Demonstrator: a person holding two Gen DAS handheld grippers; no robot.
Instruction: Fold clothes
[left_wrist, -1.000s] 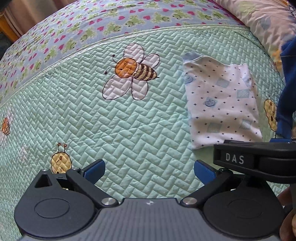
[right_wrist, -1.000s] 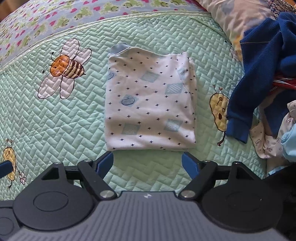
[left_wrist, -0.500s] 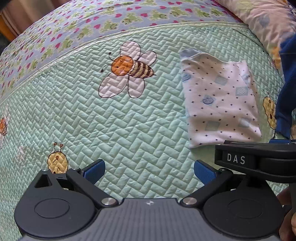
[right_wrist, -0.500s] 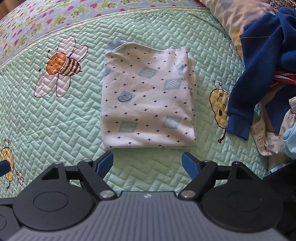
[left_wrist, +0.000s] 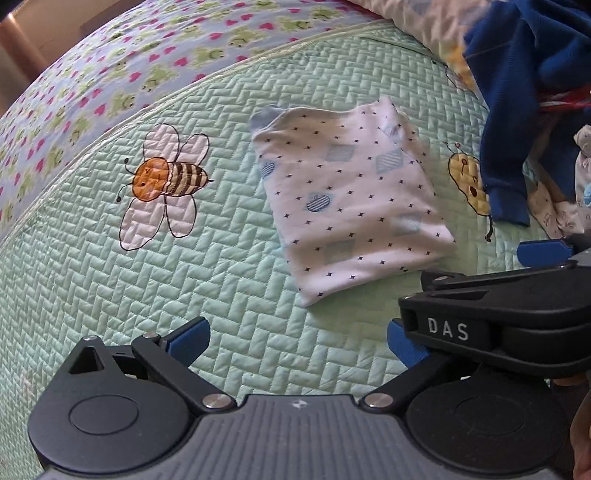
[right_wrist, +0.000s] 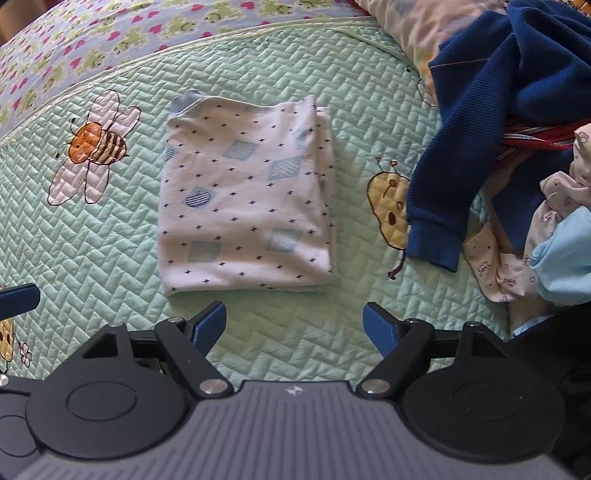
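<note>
Left wrist view: the left gripper (left_wrist: 297, 334) is held wide open and empty above the quilt (left_wrist: 110, 258); the folded white garment (left_wrist: 351, 206) lies ahead-right.

Right wrist view: the right gripper (right_wrist: 294, 323) is spread, empty, just short of the garment's near edge. The blue sweater (right_wrist: 472, 147) is best taken next by 1 edge.

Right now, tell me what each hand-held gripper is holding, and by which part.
Nothing is held. The left hand-held gripper and right hand-held gripper are both open over the quilt; the folded white garment lies untouched ahead.
</note>
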